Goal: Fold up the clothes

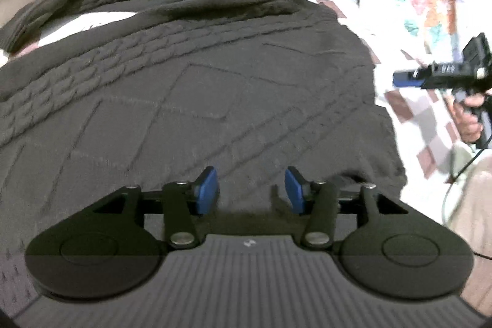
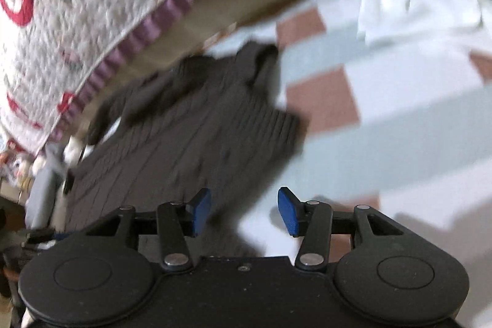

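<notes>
Dark grey cable-knit sweater (image 1: 190, 88) spread flat (sleeve folded across), left gripper (image 1: 252, 189) and right gripper (image 2: 244, 212) jaws apart, empty

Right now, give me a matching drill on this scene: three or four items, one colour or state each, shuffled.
Items:
1. sweater
2. quilt frill
3. left gripper
4. bed sheet

States:
A. purple, pleated
B. jaws apart, nothing between them
C. dark grey cable knit, spread flat
D. pale with reddish-brown checks

Pairs: 1-C, 2-A, 3-B, 4-D
</notes>
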The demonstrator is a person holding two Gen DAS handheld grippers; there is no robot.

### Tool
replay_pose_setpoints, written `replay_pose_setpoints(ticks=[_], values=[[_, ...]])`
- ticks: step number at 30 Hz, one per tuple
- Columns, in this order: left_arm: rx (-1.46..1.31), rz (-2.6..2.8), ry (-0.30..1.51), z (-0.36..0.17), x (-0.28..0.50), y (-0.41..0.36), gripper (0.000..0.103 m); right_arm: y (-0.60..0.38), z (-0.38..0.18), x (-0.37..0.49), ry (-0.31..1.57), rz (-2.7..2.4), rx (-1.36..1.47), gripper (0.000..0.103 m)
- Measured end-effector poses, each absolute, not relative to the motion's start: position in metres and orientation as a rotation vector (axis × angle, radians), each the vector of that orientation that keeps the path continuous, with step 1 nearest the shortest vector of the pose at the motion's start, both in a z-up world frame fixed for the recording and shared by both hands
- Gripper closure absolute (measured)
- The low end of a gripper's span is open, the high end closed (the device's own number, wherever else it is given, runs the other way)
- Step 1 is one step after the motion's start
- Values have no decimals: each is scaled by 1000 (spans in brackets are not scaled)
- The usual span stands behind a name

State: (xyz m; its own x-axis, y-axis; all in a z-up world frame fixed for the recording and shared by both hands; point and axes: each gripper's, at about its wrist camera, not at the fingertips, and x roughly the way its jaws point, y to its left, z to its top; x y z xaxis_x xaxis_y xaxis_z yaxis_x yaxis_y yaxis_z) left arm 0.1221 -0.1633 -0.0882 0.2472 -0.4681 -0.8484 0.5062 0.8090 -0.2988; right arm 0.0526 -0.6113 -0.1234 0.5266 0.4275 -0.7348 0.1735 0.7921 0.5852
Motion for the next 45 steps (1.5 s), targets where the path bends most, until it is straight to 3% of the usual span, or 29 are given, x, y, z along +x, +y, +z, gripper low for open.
replay_pose_setpoints(ticks=[5,12,19,20,21,22,23,29,31,32,33,35,39,45], values=[[-50,-609,1214,-97,105,-145,50,-601,-136,24,1135,156,755,46],[-15,-499,1195,-100,71,-131,34,-591,-155,-2,1210,198,888,41],[-101,-482,1230,-122,57,-118,27,-552,-172,-1,1310,429,951,39],[-109,-495,1228,-123,54,-118,31,-546,-170,-1,1298,439,933,51],[-116,-509,1224,-125,51,-117,49,-539,-168,0,1285,449,915,74],[-123,-529,1187,-119,49,-116,70,-537,-163,-1,1249,459,902,84],[-130,-549,1149,-114,47,-115,100,-535,-158,-1,1214,469,889,86],[-159,-603,987,-82,44,-105,103,-555,-98,-9,829,555,938,90],[-105,-562,989,-81,48,-106,98,-556,-90,-8,823,488,836,90],[-87,-540,1007,-84,50,-103,88,-556,-93,-8,848,452,798,90],[-69,-516,1025,-86,51,-101,69,-557,-96,-8,873,415,759,90],[-52,-445,1048,-93,52,-95,47,-557,-108,-8,968,330,704,90],[-12,-350,1061,-100,49,-79,42,-544,-112,-4,1057,259,490,90],[-223,-326,1201,-126,49,-57,34,-539,-121,-5,1106,275,481,89]])
